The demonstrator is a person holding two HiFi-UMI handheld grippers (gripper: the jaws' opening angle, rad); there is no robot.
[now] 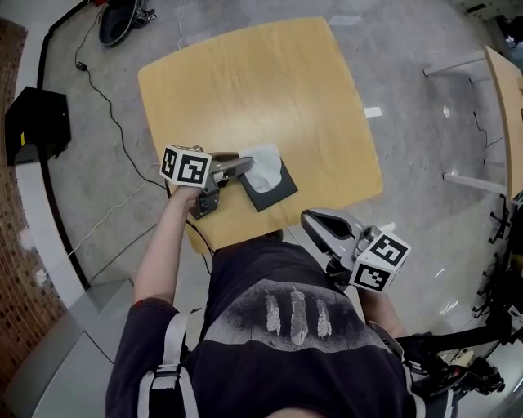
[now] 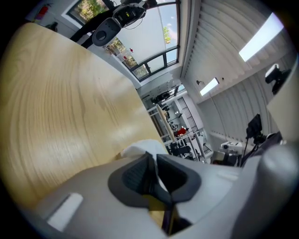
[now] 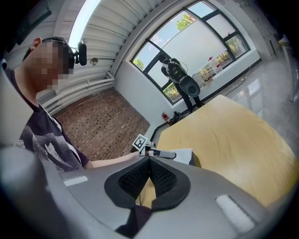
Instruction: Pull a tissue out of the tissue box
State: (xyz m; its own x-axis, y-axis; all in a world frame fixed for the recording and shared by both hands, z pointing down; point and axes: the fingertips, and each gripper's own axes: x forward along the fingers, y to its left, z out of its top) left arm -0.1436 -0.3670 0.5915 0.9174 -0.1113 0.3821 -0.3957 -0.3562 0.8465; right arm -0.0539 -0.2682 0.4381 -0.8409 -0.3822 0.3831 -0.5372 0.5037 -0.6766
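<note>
A dark tissue box (image 1: 274, 188) lies near the front edge of the wooden table (image 1: 261, 82), with a white tissue (image 1: 263, 163) standing out of its top. My left gripper (image 1: 245, 166) reaches the tissue from the left and is shut on it. In the left gripper view the white tissue (image 2: 140, 149) is pinched between the dark pads (image 2: 135, 177). My right gripper (image 1: 315, 219) hovers off the table's front right edge, apart from the box, shut with nothing in it. The right gripper view shows its pads (image 3: 140, 177) meeting, and beyond them the tissue (image 3: 184, 155) and the left gripper (image 3: 161, 153).
On the floor to the left sits a black case (image 1: 37, 122) with cables (image 1: 102, 98) trailing past it. Another table's edge (image 1: 502, 98) stands at the right. Dark equipment (image 1: 118, 20) lies beyond the table's far left corner.
</note>
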